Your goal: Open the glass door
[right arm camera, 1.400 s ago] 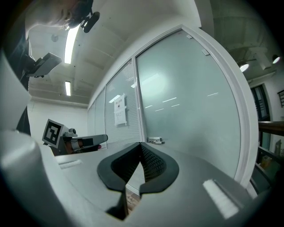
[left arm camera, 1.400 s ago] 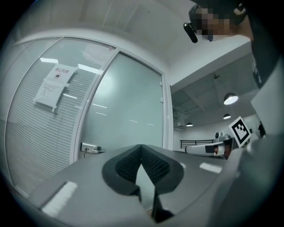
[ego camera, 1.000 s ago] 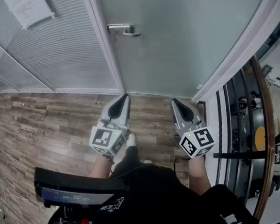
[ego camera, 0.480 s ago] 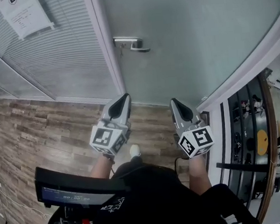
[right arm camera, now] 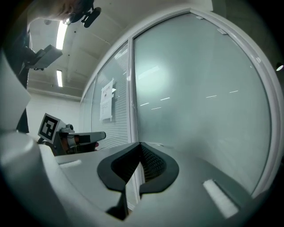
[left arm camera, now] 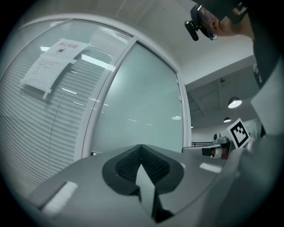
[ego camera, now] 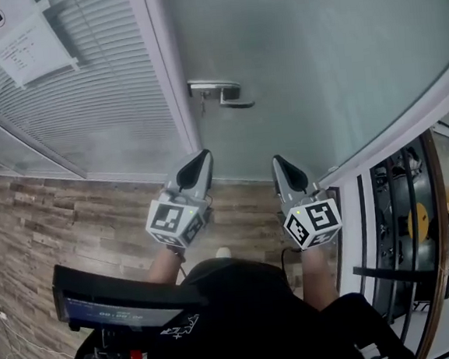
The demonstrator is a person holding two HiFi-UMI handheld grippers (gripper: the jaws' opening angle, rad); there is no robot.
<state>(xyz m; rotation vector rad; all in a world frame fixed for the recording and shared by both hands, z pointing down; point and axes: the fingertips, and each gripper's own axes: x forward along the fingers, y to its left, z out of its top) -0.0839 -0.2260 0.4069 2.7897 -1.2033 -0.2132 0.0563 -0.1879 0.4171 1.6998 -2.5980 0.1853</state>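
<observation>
1. Step in hand: this reads as the approach, with the door not yet touched. In the head view the glass door [ego camera: 316, 65] is shut and fills the upper right. Its lever handle [ego camera: 221, 93] sits at the door's 9 o'clock edge, just beside the white frame post [ego camera: 161, 79].
2. The left tool [ego camera: 201, 158] has its jaws together with nothing between them. The handle lies at about 1 o'clock from its tip, apart from it.
3. The right tool [ego camera: 279, 163] is likewise closed and empty. The handle lies at about 11 o'clock from it. Both tools point toward the door and neither touches it.
4. Next move, as I judge it: one tool has to reach the lever, whose free end points toward 3 o'clock. The tool must either part its jaws to take the bar or press down on it closed. The door must then be swung; which way it swings I cannot tell.
5. Count:
   - one glass door
   - one lever handle
   - two tools
   - two marker cubes, one on each tool
   - one slatted blind panel [ego camera: 84, 93] at 9 o'clock of the post
   - one paper notice [ego camera: 17, 37] on that panel
6. The wooden floor [ego camera: 56, 221] lies below, at 6 o'clock from the door.
</observation>
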